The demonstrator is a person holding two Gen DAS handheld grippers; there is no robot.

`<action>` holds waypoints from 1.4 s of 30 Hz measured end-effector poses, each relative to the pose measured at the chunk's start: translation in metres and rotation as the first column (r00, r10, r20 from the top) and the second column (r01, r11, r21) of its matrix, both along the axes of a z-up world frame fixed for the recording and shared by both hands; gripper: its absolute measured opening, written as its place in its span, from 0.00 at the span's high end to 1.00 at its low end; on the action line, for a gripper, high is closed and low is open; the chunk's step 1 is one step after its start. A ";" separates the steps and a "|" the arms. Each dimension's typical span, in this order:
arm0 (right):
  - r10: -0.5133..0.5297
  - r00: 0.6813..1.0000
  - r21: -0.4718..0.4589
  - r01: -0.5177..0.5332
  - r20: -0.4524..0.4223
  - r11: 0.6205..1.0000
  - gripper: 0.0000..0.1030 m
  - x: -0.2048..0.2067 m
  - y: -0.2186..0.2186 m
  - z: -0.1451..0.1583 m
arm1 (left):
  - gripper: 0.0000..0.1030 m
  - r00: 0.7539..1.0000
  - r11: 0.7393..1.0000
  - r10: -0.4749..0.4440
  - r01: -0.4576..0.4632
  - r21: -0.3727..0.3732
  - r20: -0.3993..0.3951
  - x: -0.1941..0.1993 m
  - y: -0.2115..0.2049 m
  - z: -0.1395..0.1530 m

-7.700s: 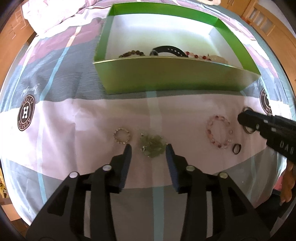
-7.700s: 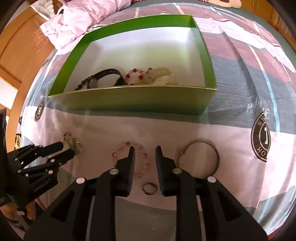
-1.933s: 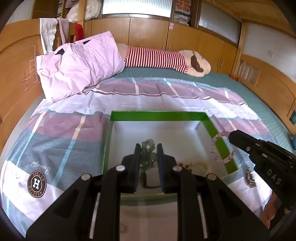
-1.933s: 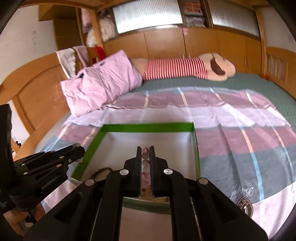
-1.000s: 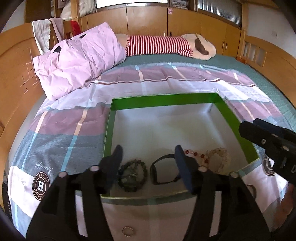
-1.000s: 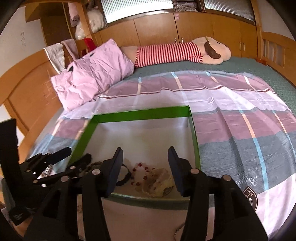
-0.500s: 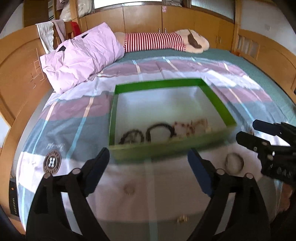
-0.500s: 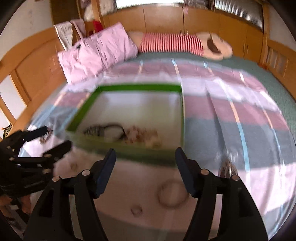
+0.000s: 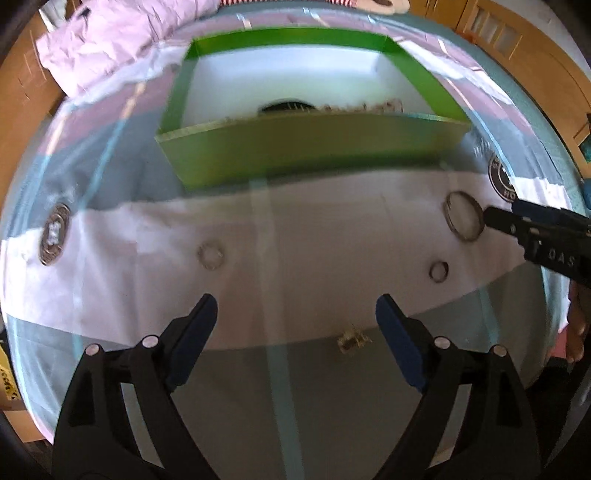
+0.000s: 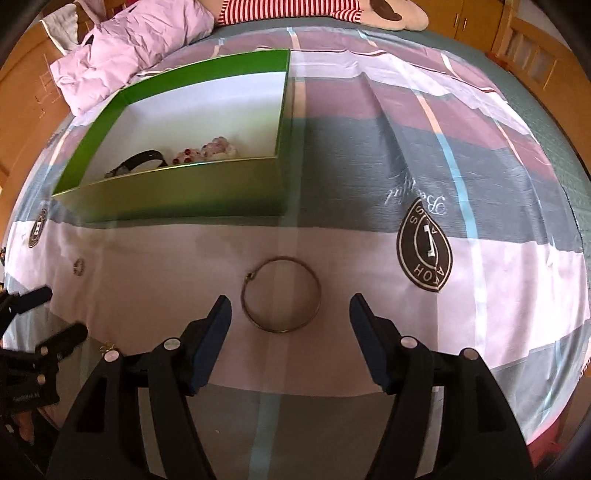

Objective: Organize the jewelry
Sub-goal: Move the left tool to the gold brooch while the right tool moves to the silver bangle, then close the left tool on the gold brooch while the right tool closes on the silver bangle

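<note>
A green box (image 9: 303, 144) with a white inside stands on the bedspread and holds several bracelets (image 10: 207, 151). My left gripper (image 9: 295, 314) is wide open and empty above the sheet; a small beaded ring (image 9: 211, 254) lies ahead of it, a small gold piece (image 9: 351, 339) lies between its fingers, and a dark ring (image 9: 439, 271) is to the right. My right gripper (image 10: 290, 314) is wide open and empty just behind a thin metal bangle (image 10: 281, 294). The bangle also shows in the left wrist view (image 9: 463, 220).
The striped bedspread (image 10: 406, 155) covers the bed. A pink pillow (image 10: 136, 40) and a striped plush toy (image 10: 295, 9) lie at the far end. Wooden bed rails stand at both sides.
Both grippers opened over the box and dropped the green bracelet and the pink bead bracelet into it. They then drew back and came down low over the sheet, jaws wide.
</note>
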State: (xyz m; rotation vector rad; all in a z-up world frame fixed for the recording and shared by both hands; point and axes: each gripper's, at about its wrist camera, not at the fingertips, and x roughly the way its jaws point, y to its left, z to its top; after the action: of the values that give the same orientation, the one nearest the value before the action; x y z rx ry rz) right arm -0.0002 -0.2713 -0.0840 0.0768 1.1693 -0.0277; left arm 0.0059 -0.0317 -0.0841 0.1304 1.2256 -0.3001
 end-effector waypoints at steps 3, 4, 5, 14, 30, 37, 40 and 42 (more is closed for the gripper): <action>-0.001 1.000 0.006 0.001 -0.010 1.000 0.35 0.001 0.002 -0.001 | 0.14 0.999 0.998 -0.044 0.045 0.032 -0.029 -0.005 -0.011 -0.011; 0.000 1.000 0.007 0.000 -0.011 1.000 0.35 0.002 0.003 -0.001 | 0.14 0.998 0.998 -0.059 0.060 0.036 -0.032 -0.007 -0.014 -0.012; 0.001 1.000 0.004 -0.001 -0.014 1.000 0.35 0.002 0.004 -0.002 | 0.14 0.996 0.996 -0.080 0.082 0.038 -0.037 -0.009 -0.018 -0.013; -0.016 0.999 -0.004 0.016 -0.029 1.000 0.35 0.007 0.002 -0.007 | 0.40 0.989 0.983 -0.134 0.141 0.115 -0.069 -0.018 -0.033 -0.039; -0.054 0.995 -0.062 0.049 -0.084 0.997 0.41 0.011 -0.009 -0.027 | 0.43 0.999 0.998 0.034 -0.034 0.043 -0.010 0.015 0.002 -0.018; 0.033 0.994 -0.091 -0.042 -0.108 0.995 0.86 0.011 0.009 -0.037 | 0.38 0.996 0.998 0.065 -0.064 0.014 -0.054 0.024 0.011 -0.020; 0.059 0.996 -0.058 -0.063 -0.064 0.996 0.91 0.011 0.013 -0.029 | 0.37 0.997 0.999 0.046 -0.044 0.023 -0.060 0.019 0.006 -0.021; 0.065 0.997 -0.063 -0.067 -0.029 0.996 0.91 0.011 0.014 -0.023 | 0.33 0.997 0.999 0.027 -0.025 0.023 -0.066 0.017 0.005 -0.020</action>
State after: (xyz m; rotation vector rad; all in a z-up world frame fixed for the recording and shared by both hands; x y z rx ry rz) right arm 0.0111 -0.2569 -0.1069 -0.0185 1.1960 -0.0074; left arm 0.0233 -0.0268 -0.1045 0.1241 1.2962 -0.2701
